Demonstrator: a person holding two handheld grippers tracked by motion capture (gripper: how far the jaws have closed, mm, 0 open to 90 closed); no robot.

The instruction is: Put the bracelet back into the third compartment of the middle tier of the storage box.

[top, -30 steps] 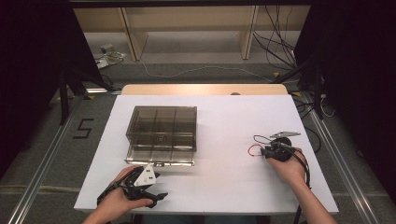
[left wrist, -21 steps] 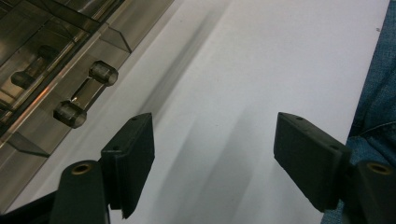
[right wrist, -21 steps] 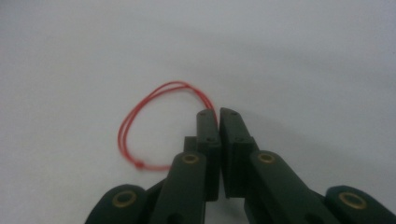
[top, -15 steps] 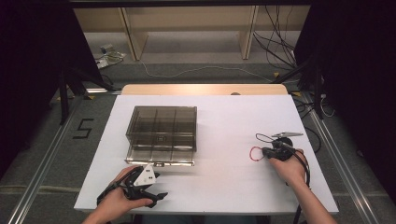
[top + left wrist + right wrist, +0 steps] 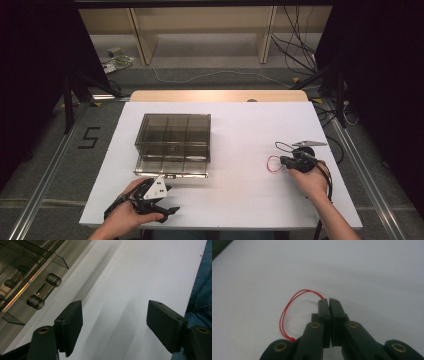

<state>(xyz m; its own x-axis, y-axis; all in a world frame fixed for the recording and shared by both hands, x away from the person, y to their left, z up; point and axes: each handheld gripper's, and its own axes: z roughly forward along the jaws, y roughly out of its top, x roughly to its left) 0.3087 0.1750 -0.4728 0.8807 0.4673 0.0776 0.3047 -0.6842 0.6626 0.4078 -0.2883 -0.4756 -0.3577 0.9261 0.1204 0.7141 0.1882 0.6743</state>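
Left tool (image 5: 161,201) jaws wide apart; right tool (image 5: 328,301) jaws pressed together.

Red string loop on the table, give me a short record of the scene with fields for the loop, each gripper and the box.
loop: red string loop, lying on the white table
right gripper: jaws shut on the loop's end
left gripper: jaws open, nothing between them, near the box's front edge
box: smoky clear compartment box, lid closed, left of the loop

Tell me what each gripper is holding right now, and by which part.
Right gripper pinches the red string loop at one end of the loop; left gripper stands open, holding nothing.
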